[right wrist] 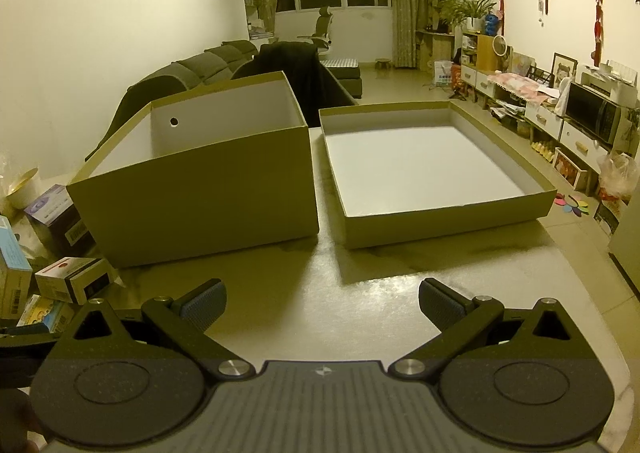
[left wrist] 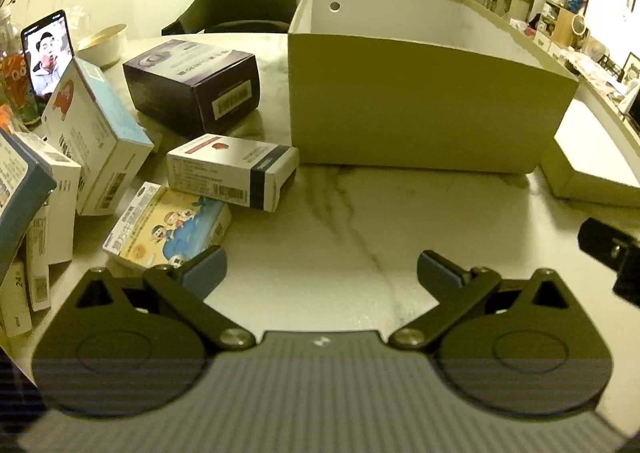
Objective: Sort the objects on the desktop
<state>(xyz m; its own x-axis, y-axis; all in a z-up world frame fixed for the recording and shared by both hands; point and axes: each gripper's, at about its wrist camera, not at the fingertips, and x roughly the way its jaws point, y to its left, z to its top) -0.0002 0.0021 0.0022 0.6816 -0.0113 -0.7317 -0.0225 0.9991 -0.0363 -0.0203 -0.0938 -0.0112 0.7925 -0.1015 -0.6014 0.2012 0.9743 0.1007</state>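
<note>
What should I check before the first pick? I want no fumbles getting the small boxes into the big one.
1. Left gripper open, holding nothing: ok.
2. Right gripper open, holding nothing: ok.
3. Big box open on top: ok.
4. Big box has free room: cannot tell, floor hidden.
5. Cartoon box top free: not ok, the white box leans on it.
6. Bare table ahead of the left fingers: ok.
</note>
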